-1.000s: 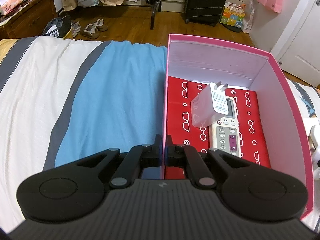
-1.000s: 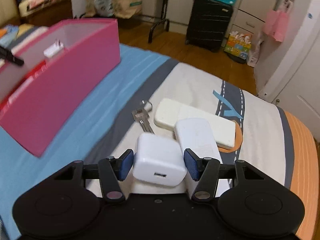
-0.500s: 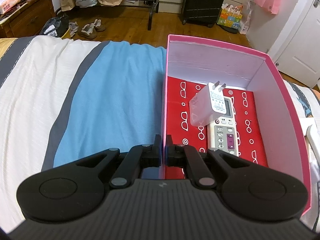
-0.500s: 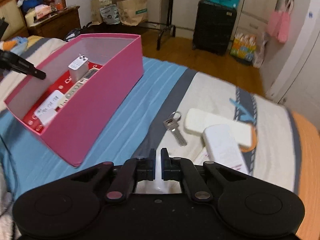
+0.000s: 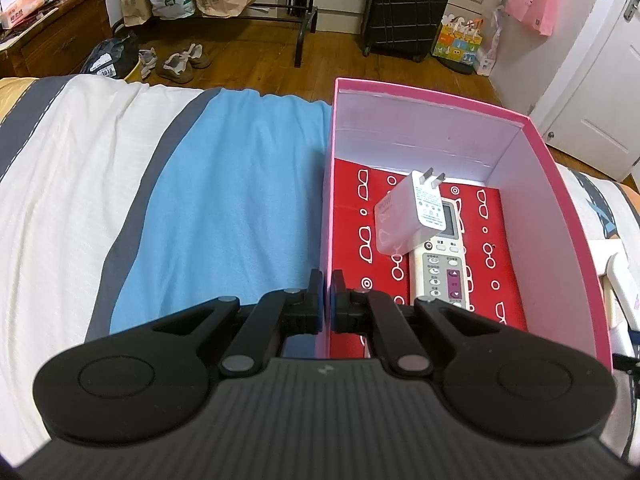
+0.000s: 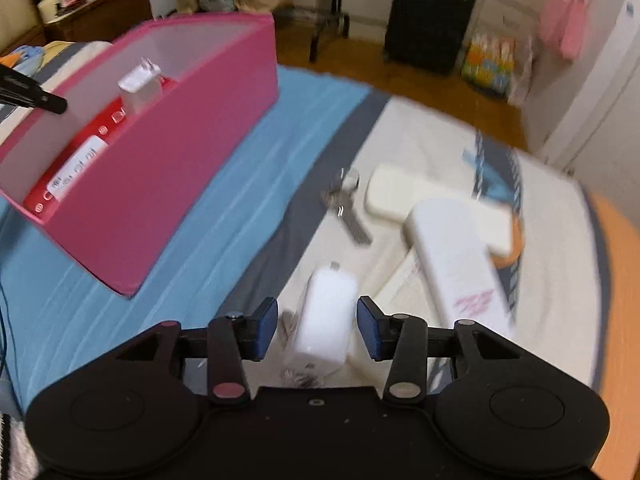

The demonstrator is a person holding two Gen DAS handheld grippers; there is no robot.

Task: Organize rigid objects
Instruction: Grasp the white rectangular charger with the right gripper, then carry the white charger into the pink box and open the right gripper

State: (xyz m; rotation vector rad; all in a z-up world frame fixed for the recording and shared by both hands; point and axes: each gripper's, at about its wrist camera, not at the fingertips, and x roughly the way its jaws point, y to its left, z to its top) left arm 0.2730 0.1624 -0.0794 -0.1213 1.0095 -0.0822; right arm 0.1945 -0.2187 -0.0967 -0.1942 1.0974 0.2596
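Left tool [image 5: 327,300]: fingers closed together on the near-left wall of the pink box [image 5: 560,184], one finger outside, one inside; the wall is clamped between the pads. The box is seen resting on the striped bed cover [image 5: 224,200], extending forward and to the right of the left tool.

Box contents, as observed ahead and to the right of the left tool: a red patterned liner [image 5: 492,240] on the floor; a white remote control [image 5: 444,264] lying flat lengthwise; a white plug adapter [image 5: 408,216] leaning on the far end of the remote, prongs pointed up and away.

Right tool [image 6: 317,330]: fingers apart, blue pads [image 6: 264,326] visible on both. A white charger block [image 6: 326,320] is seen lying on the bed between the fingers; a gap is visible on each side, so no contact is noted. The view is motion-blurred.

Ahead and to the right of the right tool: a white power bank [image 6: 456,264] lies partly over a second flat white object [image 6: 400,196]. A set of keys [image 6: 348,212] lies just left of these, ahead of the charger block. The pink box is seen up and to the left of the right tool, well apart from the charger block, with the tip of the left tool visible at its far-left edge.
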